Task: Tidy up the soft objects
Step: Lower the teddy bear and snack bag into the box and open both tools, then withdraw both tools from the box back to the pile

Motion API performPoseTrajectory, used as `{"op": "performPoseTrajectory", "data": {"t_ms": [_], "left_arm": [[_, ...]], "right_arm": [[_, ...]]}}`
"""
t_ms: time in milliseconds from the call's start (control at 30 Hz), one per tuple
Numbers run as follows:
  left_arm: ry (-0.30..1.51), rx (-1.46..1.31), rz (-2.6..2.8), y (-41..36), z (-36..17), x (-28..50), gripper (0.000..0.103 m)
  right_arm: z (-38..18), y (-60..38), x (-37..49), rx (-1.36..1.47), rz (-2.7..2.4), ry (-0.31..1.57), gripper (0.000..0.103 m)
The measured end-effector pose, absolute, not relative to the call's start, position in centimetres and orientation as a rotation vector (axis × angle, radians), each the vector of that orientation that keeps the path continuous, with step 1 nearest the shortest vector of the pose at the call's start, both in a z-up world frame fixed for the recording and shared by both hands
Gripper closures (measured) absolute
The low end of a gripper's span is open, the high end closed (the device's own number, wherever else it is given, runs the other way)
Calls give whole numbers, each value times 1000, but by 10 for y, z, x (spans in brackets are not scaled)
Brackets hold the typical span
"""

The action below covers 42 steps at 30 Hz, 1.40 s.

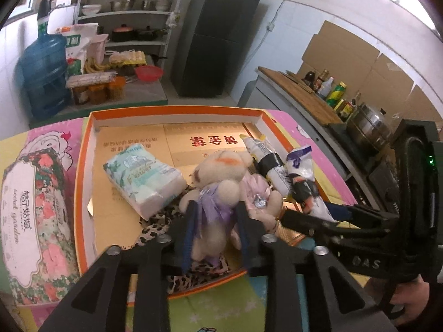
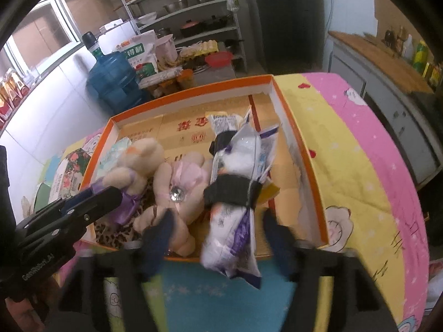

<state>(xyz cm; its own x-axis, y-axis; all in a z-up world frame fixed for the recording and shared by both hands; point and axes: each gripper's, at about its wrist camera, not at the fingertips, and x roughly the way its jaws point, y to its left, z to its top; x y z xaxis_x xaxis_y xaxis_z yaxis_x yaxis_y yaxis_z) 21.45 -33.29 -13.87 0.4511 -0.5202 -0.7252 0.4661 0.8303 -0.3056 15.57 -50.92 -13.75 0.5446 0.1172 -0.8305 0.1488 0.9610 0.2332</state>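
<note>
Both grippers hang low over the box [image 1: 177,113] with jaws spread, gripping nothing. Left gripper [image 1: 214,222] straddles the bear [image 1: 218,182] at 6 o'clock; right gripper [image 2: 218,235] straddles the bag [image 2: 235,221]. Toys sit inside, so the drop looks done.

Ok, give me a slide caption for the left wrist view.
Left gripper open around a plush bear in the orange box, beside a tissue pack.
</note>
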Motion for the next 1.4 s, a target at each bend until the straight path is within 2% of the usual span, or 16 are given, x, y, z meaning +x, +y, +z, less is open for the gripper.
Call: {"op": "performPoseTrajectory", "data": {"t_ms": [67, 100, 800, 1400], "left_arm": [[909, -64, -605, -331, -137, 213, 35], [900, -69, -606, -329, -136, 212, 34], [801, -88, -596, -286, -94, 187, 34], [732, -102, -547, -195, -64, 154, 34]], "right_arm": [[-138, -510, 154, 296, -18, 995, 25], [-138, -509, 153, 298, -19, 993, 25], [-104, -488, 125, 287, -71, 925, 25], [-76, -406, 111, 247, -37, 893, 25]]}}
